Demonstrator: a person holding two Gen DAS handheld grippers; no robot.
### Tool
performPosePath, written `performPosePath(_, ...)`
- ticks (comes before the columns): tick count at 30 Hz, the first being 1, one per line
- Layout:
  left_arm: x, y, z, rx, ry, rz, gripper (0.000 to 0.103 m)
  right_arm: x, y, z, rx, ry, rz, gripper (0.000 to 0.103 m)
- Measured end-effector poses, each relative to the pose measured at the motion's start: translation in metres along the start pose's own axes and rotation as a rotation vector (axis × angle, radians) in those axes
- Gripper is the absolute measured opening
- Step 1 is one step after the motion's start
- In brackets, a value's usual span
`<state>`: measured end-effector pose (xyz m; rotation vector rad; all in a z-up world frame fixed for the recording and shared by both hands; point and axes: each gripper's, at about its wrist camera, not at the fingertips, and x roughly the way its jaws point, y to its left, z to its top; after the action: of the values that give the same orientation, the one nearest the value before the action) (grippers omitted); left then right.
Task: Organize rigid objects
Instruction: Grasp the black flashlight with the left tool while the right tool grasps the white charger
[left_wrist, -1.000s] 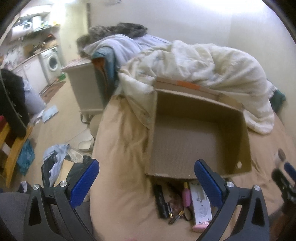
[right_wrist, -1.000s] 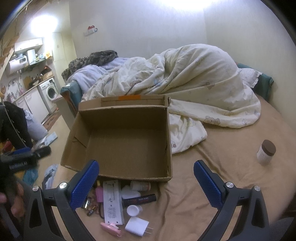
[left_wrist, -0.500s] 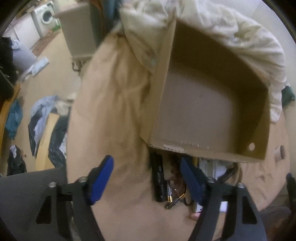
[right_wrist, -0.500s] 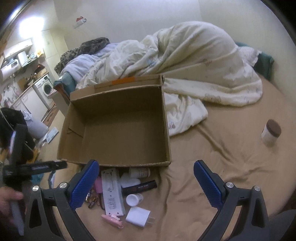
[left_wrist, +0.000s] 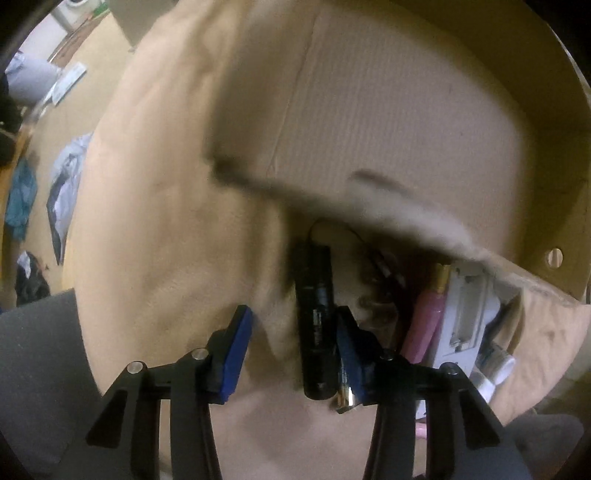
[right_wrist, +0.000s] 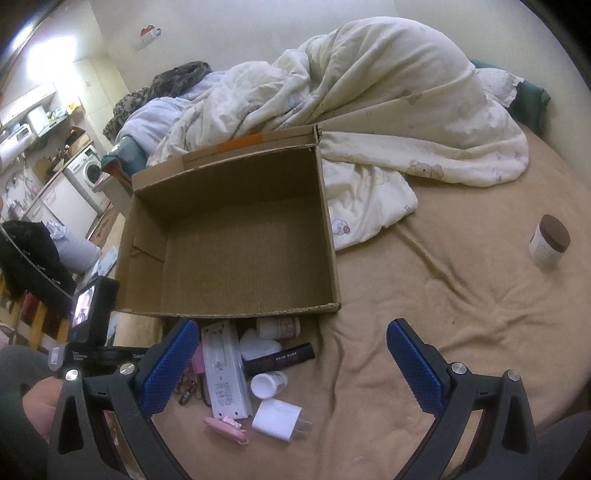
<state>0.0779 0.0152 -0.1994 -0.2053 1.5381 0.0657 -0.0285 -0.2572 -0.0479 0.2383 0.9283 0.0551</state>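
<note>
An open cardboard box (right_wrist: 236, 236) lies on the tan bed, empty inside; it also fills the top of the left wrist view (left_wrist: 406, 129). A pile of small items lies at its near edge. My left gripper (left_wrist: 293, 332) is open, its blue fingers either side of a black cylinder (left_wrist: 314, 317), right pad close against it. Beside it lie a battery (left_wrist: 345, 400), a pink tube (left_wrist: 424, 325) and a white power strip (left_wrist: 467, 317). My right gripper (right_wrist: 291, 365) is open and empty above the pile: power strip (right_wrist: 225, 369), black tube (right_wrist: 280, 356), white charger plug (right_wrist: 279, 421), pink clip (right_wrist: 225, 432).
A brown-lidded jar (right_wrist: 548, 242) stands alone on the bed at right. A rumpled cream duvet (right_wrist: 369, 103) lies behind the box. The bed's left edge drops to a cluttered floor (left_wrist: 44, 173). The left gripper's camera (right_wrist: 92, 312) shows at left.
My left gripper has dropped down to the pile and narrowed its fingers around the black cylinder. My right gripper has shifted slightly and stays open.
</note>
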Motion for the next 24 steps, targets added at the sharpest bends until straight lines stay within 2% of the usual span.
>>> performPosePath(2,0.002,-0.001,-0.001,0.005,0.001,-0.006,0.036,0.004,-0.002,-0.001,0.015,0.027,0.020,0.103)
performPosePath(3,0.003,0.000,0.000,0.003,-0.001,-0.017,0.026,0.007,-0.004,-0.001,0.023,0.046,0.024,0.103)
performPosePath(5,-0.002,0.002,-0.002,0.008,0.006,-0.032,0.018,0.017,-0.006,-0.004,0.033,0.095,0.032,0.103)
performPosePath(10,-0.017,0.002,-0.007,0.024,-0.043,-0.018,0.017,0.051,-0.015,-0.020,0.102,0.297,0.094,0.103)
performPosePath(14,-0.033,0.007,-0.014,0.041,-0.082,-0.020,0.017,0.078,-0.017,-0.042,0.163,0.461,0.121,0.097)
performPosePath(17,-0.039,0.013,-0.020,0.039,-0.089,-0.025,0.017,0.091,-0.015,-0.050,0.177,0.517,0.117,0.090)
performPosePath(22,-0.072,0.007,-0.028,0.047,-0.131,-0.013,0.017,0.114,-0.005,-0.064,0.184,0.592,0.104,0.088)
performPosePath(24,-0.077,0.010,-0.030,0.047,-0.137,-0.016,0.017,0.121,0.000,-0.071,0.180,0.609,0.085,0.084)
